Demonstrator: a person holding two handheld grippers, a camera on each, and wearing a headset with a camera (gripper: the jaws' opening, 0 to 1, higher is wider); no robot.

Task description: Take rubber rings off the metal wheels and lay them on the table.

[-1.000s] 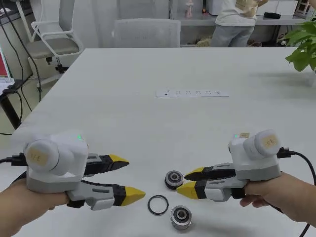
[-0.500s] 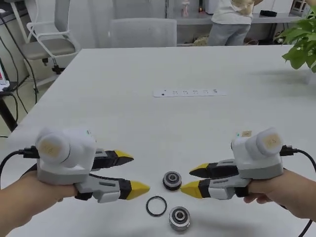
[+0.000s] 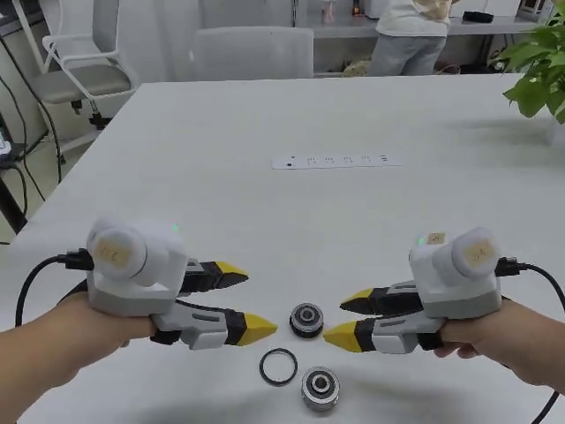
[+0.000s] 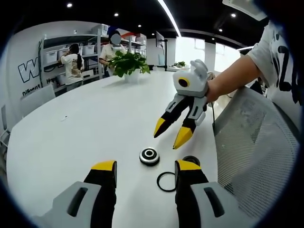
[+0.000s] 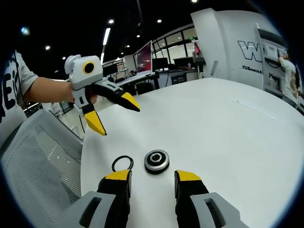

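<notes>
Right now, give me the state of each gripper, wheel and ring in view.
left gripper: open, empty
right gripper: open, empty
rubber ring: loose, flat on the table
far wheel: lying flat between the gripper tips
near wheel: lying flat beside the rubber ring

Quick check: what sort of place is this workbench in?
Probably an open-plan office or lab: a big white table with office chairs around it, shelves of storage bins along a wall, and desks with monitors.
</notes>
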